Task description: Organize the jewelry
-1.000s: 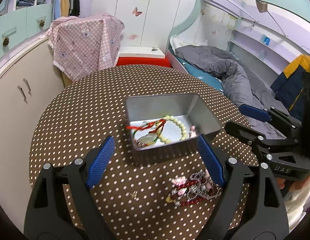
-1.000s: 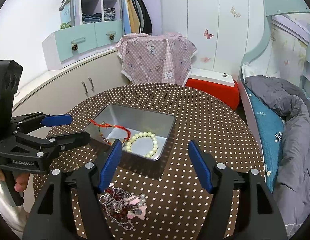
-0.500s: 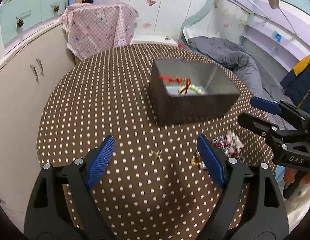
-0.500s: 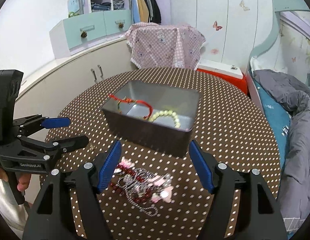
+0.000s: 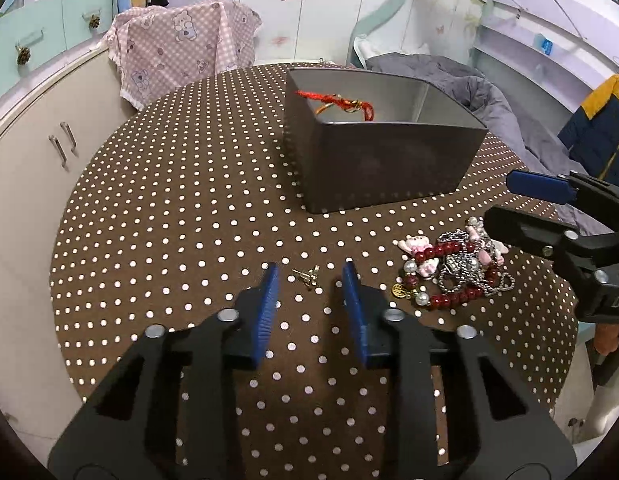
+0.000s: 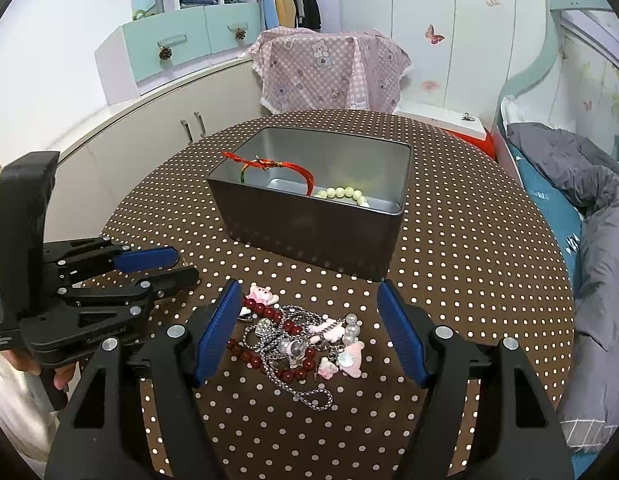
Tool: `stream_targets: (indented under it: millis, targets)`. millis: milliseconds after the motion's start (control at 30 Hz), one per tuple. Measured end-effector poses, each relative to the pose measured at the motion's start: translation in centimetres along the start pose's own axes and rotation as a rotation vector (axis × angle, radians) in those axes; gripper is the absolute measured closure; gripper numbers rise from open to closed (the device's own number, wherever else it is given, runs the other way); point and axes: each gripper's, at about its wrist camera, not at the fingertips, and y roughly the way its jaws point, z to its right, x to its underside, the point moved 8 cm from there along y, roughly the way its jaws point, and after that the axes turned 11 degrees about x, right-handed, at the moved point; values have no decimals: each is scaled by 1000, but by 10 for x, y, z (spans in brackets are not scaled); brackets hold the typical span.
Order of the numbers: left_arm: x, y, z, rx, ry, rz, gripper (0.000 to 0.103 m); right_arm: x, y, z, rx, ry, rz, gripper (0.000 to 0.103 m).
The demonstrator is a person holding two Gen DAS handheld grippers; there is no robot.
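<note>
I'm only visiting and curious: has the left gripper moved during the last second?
Yes. The left gripper has dropped toward the table and away from the metal tin, its jaws narrowed around the small gold earring.

A gold earring [image 5: 306,276] lies near the worktop's near edge; a tangled bead-and-chain heap [image 6: 299,340] lies beside it, before the grey tin [image 6: 309,216] holding bracelets [image 6: 341,194].

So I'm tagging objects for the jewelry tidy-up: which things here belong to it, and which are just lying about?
Job:
tin box
red cord bracelet
green bead bracelet
tangled jewelry pile
small gold earring

Lying about:
pink checked cloth
grey duvet
</note>
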Motion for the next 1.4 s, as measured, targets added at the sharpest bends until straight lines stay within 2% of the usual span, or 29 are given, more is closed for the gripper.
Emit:
stream_targets:
  millis: [333, 833, 900, 1067, 1133, 1233, 1400]
  targets:
    - [-5, 3, -10, 5, -11, 2, 89, 1, 4, 3, 1, 4, -10, 36]
    - [-1, -8, -11, 4, 0, 30, 89, -11, 10, -5, -6, -12, -7, 36]
    - [-1, -9, -12, 7, -1, 35, 89, -14, 14, -10, -13, -35, -6, 38]
    - [-2, -9, -15, 11, -5, 42, 89, -10, 41, -22, -9, -107, -76, 54]
    - [-2, -10, -17, 13, -4, 44, 89, -3, 48, -25, 3, -124, -106, 55]
    - [-3, -10, -21, 13, -10, 46, 89, 0, 43, -29, -18, -124, -107, 55]
    - [-7, -11, -23, 24, -16, 62, 89, 4, 35, -38, -2, -183, -98, 56]
